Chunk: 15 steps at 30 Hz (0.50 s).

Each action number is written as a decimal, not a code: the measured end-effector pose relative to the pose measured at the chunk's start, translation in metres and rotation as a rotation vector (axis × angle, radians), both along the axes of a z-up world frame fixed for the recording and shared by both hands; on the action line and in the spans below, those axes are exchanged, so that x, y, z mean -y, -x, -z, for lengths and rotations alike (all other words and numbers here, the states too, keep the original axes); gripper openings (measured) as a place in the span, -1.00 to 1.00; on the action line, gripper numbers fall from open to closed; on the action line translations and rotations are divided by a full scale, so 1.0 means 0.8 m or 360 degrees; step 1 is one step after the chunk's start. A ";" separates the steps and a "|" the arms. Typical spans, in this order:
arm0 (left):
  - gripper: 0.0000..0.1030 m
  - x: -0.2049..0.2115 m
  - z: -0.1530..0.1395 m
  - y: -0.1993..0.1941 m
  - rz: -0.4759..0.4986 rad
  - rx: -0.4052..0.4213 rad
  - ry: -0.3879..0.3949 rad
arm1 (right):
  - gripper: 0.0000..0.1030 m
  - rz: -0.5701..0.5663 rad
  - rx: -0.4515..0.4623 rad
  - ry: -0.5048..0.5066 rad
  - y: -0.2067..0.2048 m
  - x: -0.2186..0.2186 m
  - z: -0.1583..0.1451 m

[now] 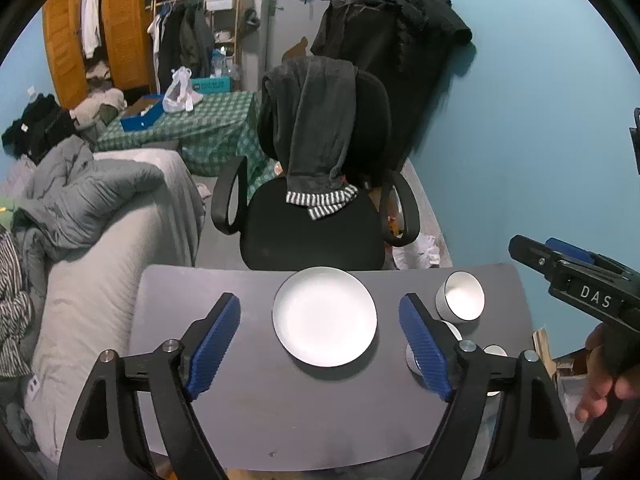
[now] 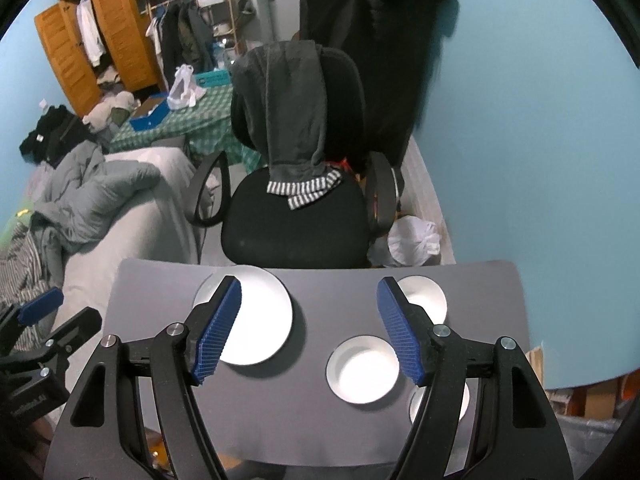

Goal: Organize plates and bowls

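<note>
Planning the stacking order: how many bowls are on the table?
3: far bowl near the right back corner, middle bowl, near bowl partly hidden behind the right gripper.

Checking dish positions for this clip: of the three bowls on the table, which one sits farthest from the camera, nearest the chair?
The bowl at the table's far right, half hidden behind the right tongs' right finger. The other two bowls sit nearer the camera.

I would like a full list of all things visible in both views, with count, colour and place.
plate: one, white, table middle
bowls: three, white, table right side
table: one, grey, front
chair: one, black, behind table
garment: one, dark grey with striped cuffs, over the chair back
bed: one, grey covers, left
wardrobe: one, orange wood, far left
left gripper: blue pads, open, above plate
right gripper: blue pads, open, above bowls
</note>
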<state>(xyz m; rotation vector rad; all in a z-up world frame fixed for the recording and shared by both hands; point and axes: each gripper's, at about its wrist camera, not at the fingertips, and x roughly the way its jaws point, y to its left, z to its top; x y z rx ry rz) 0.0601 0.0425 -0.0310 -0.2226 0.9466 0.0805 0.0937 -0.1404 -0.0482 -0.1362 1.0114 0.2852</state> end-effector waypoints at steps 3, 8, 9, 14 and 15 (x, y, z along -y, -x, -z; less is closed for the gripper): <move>0.67 0.002 -0.008 0.009 0.0011 0.0028 -0.0021 | 0.36 0.0017 0.0024 -0.0004 0.007 0.001 -0.008; 0.67 0.004 -0.012 0.016 0.0036 0.0022 0.0006 | 0.36 0.0062 0.0067 0.0023 0.024 0.006 -0.017; 0.67 0.004 -0.013 0.018 0.0035 0.0019 0.0012 | 0.36 0.0071 0.0076 0.0029 0.028 0.007 -0.019; 0.67 0.004 -0.018 0.028 0.0053 0.0043 0.0056 | 0.36 0.0116 0.0078 0.0005 0.040 0.016 -0.026; 0.67 0.005 -0.018 0.029 0.0057 0.0042 0.0055 | 0.36 0.0124 0.0079 0.0006 0.043 0.018 -0.026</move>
